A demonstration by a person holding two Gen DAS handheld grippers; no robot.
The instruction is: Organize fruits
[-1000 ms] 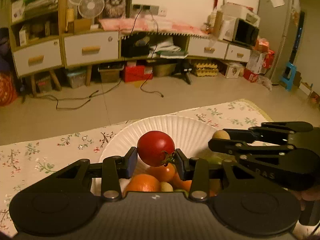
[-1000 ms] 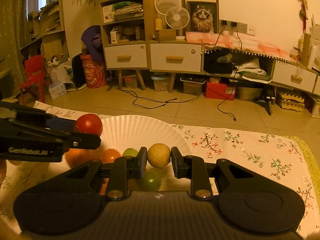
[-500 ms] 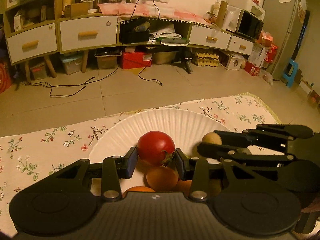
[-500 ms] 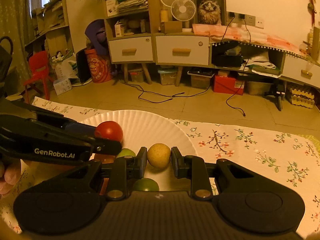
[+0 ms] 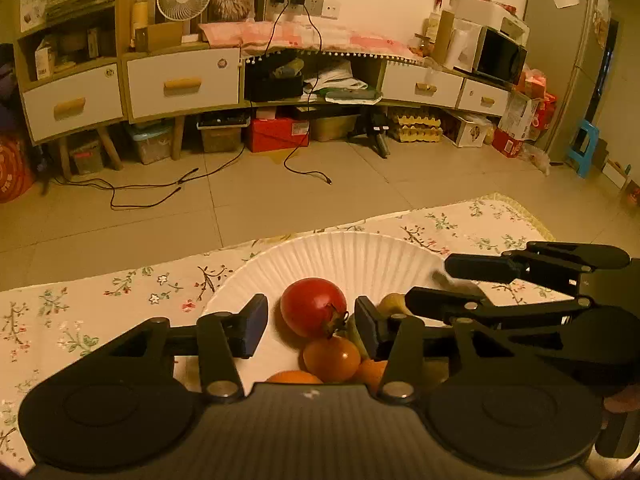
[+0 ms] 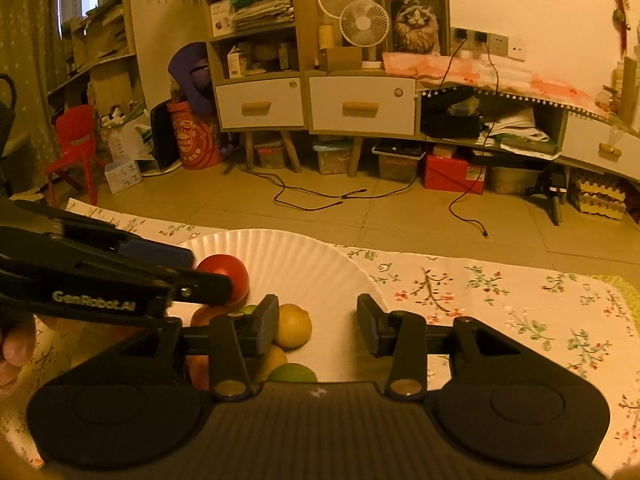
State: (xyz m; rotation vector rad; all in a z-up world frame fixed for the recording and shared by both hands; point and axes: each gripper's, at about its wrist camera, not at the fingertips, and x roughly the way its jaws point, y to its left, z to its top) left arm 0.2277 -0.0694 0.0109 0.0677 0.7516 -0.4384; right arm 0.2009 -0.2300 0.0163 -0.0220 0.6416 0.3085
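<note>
A white paper plate [image 5: 340, 252] [image 6: 300, 248] holds a pile of fruit. In the left wrist view a red tomato [image 5: 314, 308] rests on an orange [image 5: 331, 358] between the jaws of my left gripper [image 5: 311, 326]. These jaws are opening, and both pads stand clear of the tomato. My right gripper [image 6: 317, 326] is opening too. A yellow fruit [image 6: 294, 326] sits on the plate beside its left pad, with a wide gap to the right pad. A green fruit [image 6: 292, 372] lies just below it. Each gripper shows side-on in the other's view, as the left gripper [image 6: 212, 270] and the right gripper [image 5: 426, 285].
A floral tablecloth [image 5: 100, 320] [image 6: 500, 300] covers the table, whose far edge runs just behind the plate. A person's fingers [image 6: 12, 352] hold the left gripper's handle. Tiled floor, cables and low cabinets lie beyond.
Both grippers' jaws have parted. The tomato and the yellow fruit, gripped before, now sit loose on the fruit pile in the plate. Both hands have stayed about where they were.
</note>
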